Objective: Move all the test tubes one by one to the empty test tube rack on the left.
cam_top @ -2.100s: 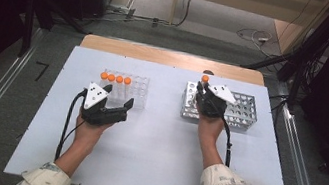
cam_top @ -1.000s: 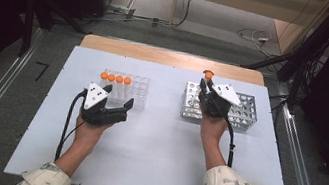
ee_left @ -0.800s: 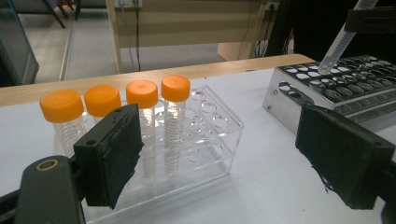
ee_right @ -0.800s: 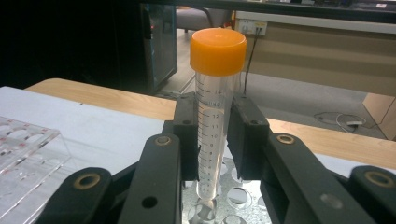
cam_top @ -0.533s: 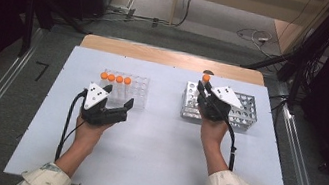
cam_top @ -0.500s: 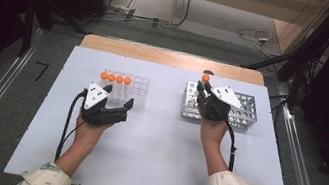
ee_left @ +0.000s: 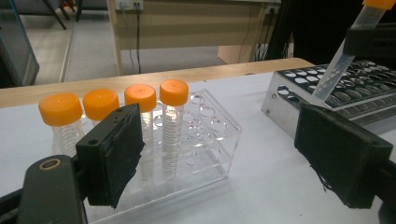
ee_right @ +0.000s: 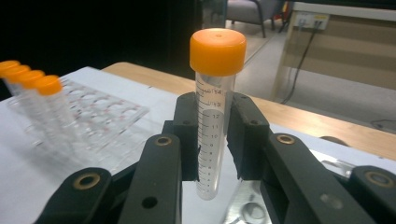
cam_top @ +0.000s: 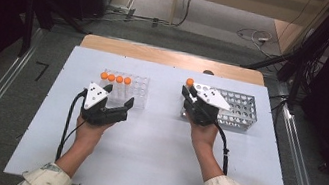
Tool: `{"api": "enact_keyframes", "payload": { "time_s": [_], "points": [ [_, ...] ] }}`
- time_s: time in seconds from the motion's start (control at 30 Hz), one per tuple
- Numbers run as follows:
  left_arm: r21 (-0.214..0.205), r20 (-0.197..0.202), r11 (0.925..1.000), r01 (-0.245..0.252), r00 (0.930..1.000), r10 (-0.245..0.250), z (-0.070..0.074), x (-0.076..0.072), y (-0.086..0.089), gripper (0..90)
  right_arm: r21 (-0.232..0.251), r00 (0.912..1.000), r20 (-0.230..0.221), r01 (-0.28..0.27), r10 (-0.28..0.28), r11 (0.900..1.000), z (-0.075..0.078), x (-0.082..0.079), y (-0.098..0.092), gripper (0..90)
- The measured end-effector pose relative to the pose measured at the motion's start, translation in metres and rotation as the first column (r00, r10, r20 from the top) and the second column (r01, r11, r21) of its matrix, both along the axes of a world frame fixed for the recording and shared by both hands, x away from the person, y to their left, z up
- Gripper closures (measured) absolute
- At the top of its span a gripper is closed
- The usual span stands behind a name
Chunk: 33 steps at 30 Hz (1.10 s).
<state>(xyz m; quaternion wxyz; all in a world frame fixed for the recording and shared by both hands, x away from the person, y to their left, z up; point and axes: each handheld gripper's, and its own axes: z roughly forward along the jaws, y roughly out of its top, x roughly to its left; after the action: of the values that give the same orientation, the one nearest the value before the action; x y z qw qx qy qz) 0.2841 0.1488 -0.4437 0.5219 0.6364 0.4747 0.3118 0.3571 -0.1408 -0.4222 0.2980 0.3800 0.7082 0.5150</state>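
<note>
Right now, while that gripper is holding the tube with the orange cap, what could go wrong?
The right gripper pinches the tube only around its middle, so it might slip or tilt.

The tube hangs slanted over the metal rack; its tip could miss a hole and bump the top plate.

The left gripper waits open close to the clear rack with four capped tubes; a careless nudge might shove that rack.

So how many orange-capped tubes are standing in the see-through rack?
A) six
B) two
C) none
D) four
D: four orange-capped tubes stand in a row along one edge of the see-through rack, clear in the left gripper view; a fifth tube is pinched in the right claw, away from that rack.
</note>
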Motion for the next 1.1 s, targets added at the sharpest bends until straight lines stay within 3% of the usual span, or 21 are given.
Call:
{"api": "enact_keyframes", "payload": {
  "time_s": [0.8, 1.1],
  "points": [
    [-0.007, 0.020, 1.0000, 0.005, 0.9998, -0.004, 0.004, -0.003, -0.001, 17.3, -0.035, 0.9891, -0.047, -0.141, 0.139, 0.9894, -0.015, -0.019, 0.043, 72.3],
    [-0.025, 0.034, 0.9994, 0.022, 0.9992, -0.021, 0.009, -0.005, -0.003, 17.7, -0.041, 0.9803, -0.075, -0.186, 0.183, 0.9816, -0.020, -0.023, 0.056, 72.3]
  ]
}}
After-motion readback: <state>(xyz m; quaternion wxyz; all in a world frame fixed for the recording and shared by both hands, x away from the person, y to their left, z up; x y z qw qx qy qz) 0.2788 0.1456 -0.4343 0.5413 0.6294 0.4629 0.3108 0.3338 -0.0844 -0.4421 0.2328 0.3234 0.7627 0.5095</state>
